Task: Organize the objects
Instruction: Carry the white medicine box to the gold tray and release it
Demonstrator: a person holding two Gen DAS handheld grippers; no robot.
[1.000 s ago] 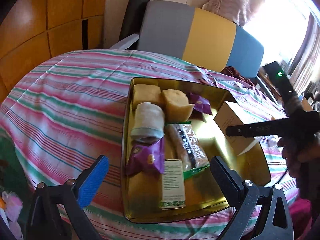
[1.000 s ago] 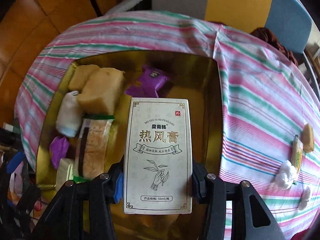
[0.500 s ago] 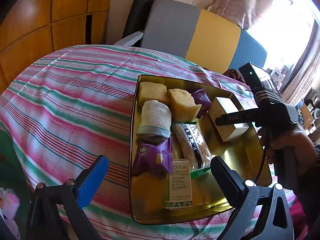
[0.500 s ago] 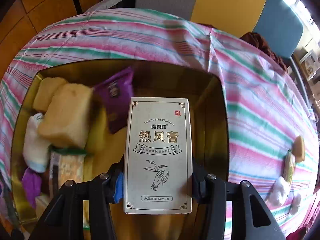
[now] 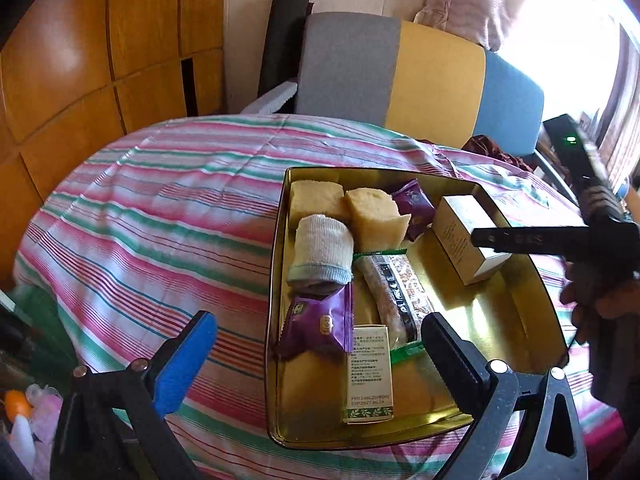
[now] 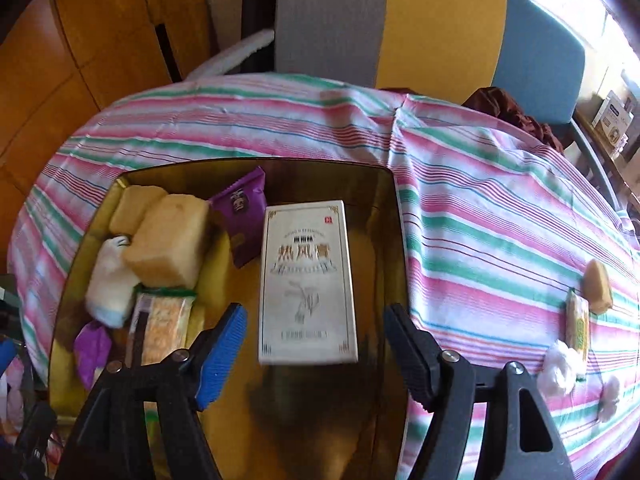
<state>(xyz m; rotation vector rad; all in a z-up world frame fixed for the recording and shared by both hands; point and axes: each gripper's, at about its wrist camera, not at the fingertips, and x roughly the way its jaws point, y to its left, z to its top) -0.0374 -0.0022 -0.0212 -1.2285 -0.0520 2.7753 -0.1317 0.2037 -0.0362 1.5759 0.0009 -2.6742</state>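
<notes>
A gold tin tray [image 5: 516, 312] [image 6: 384, 208] sits on the striped tablecloth. It holds two sponge cakes [image 5: 376, 216], a rolled white sock [image 5: 324, 252], purple snack packets [image 5: 316, 324], a wrapped bar [image 5: 396, 300] and a small green-white box [image 5: 370, 372]. The cream carton [image 6: 308, 280] [image 5: 464, 236] lies flat in the tray's right part. My right gripper [image 6: 316, 344] is open just behind the carton, its fingers apart from it; it also shows in the left wrist view [image 5: 520, 240]. My left gripper [image 5: 316, 360] is open and empty over the tray's near edge.
On the cloth right of the tray lie a brown cake piece [image 6: 598, 286], a yellow-green wrapped bar [image 6: 578, 326] and white cotton balls [image 6: 560, 368]. A grey, yellow and blue chair back [image 5: 400, 68] stands behind the table. Wooden panels [image 5: 80, 60] are at the left.
My right gripper has opened and let go of the cream carton, which now lies in the tray. The gripper has drawn back a little. My left gripper stays open.
</notes>
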